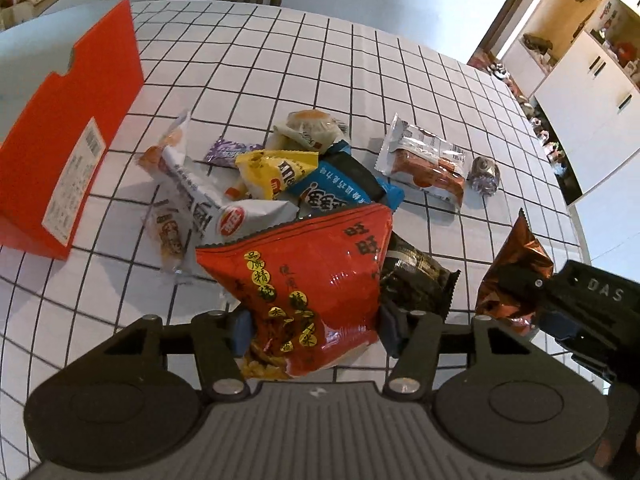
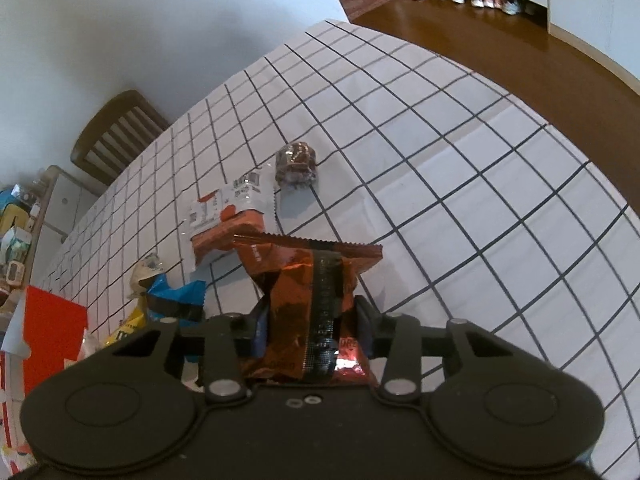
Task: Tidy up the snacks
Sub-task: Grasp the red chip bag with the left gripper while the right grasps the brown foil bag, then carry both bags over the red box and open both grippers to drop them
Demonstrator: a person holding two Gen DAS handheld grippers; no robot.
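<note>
A pile of snack packets lies on the checked tablecloth [image 1: 400, 80]. My left gripper [image 1: 314, 330] is shut on a big red snack bag [image 1: 308, 272] with yellow characters, its blue pads pressing both sides of the bag. My right gripper [image 2: 310, 326] is shut on a copper-brown foil packet [image 2: 308, 292], which also shows at the right of the left wrist view as the foil packet [image 1: 514, 268] with the right gripper [image 1: 560, 312] on it. Behind the red bag lie a yellow candy bag [image 1: 276, 172], a blue packet [image 1: 340, 188] and a white packet [image 1: 224, 208].
An open red box [image 1: 68, 140] stands at the table's left. A clear-wrapped orange bar [image 1: 428, 160] and a small round wrapped sweet [image 1: 485, 174] lie to the right. A dark packet [image 1: 416, 276] lies beside the red bag. A wooden chair [image 2: 116, 136] stands beyond the table.
</note>
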